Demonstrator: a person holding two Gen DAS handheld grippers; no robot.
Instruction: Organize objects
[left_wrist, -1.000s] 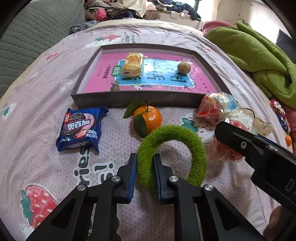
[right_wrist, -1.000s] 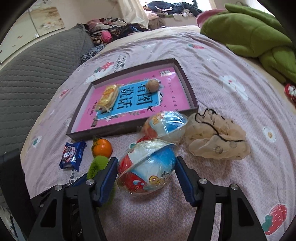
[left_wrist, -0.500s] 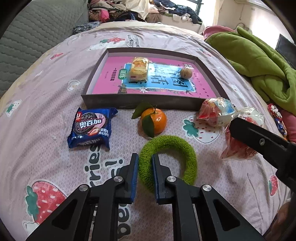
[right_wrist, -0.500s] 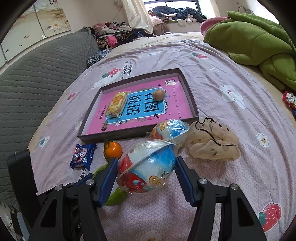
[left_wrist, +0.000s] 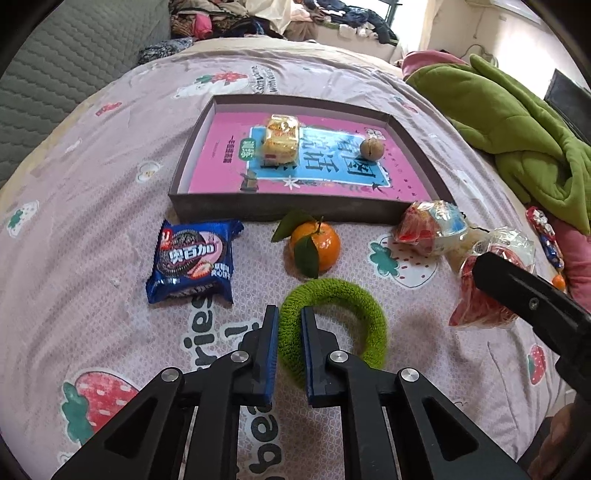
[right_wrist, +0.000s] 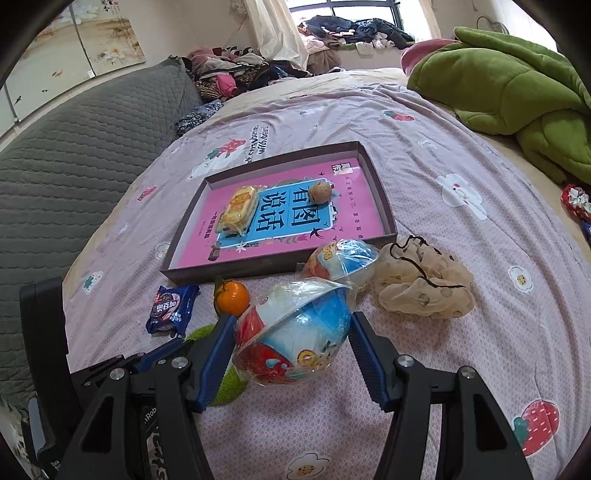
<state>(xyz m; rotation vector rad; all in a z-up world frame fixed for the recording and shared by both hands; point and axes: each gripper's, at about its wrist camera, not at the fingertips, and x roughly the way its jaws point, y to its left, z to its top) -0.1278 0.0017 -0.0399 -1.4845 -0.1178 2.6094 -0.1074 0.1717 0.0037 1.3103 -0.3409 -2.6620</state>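
My left gripper (left_wrist: 288, 314) is shut on a fuzzy green ring (left_wrist: 343, 295), held above the bedsheet. My right gripper (right_wrist: 290, 325) is shut on a plastic-wrapped red, white and blue ball (right_wrist: 295, 332), also lifted; it shows in the left wrist view (left_wrist: 491, 291). A shallow brown box (left_wrist: 280, 212) with a pink and blue book lies ahead, holding a yellow snack pack (left_wrist: 280, 140) and a walnut (left_wrist: 371, 147). In front of the box lie a blue cookie packet (left_wrist: 194, 260), a leafy tangerine (left_wrist: 314, 245) and a second wrapped ball (left_wrist: 432, 227).
A beige hair scrunchie (right_wrist: 421, 280) lies right of the second ball. A green blanket (right_wrist: 509, 85) is piled at the far right. A grey quilted headboard (right_wrist: 66, 155) runs along the left. Clothes are heaped at the back.
Both grippers have risen and drawn back from the box, carrying the green ring and the wrapped ball. The things on the bed have not moved.
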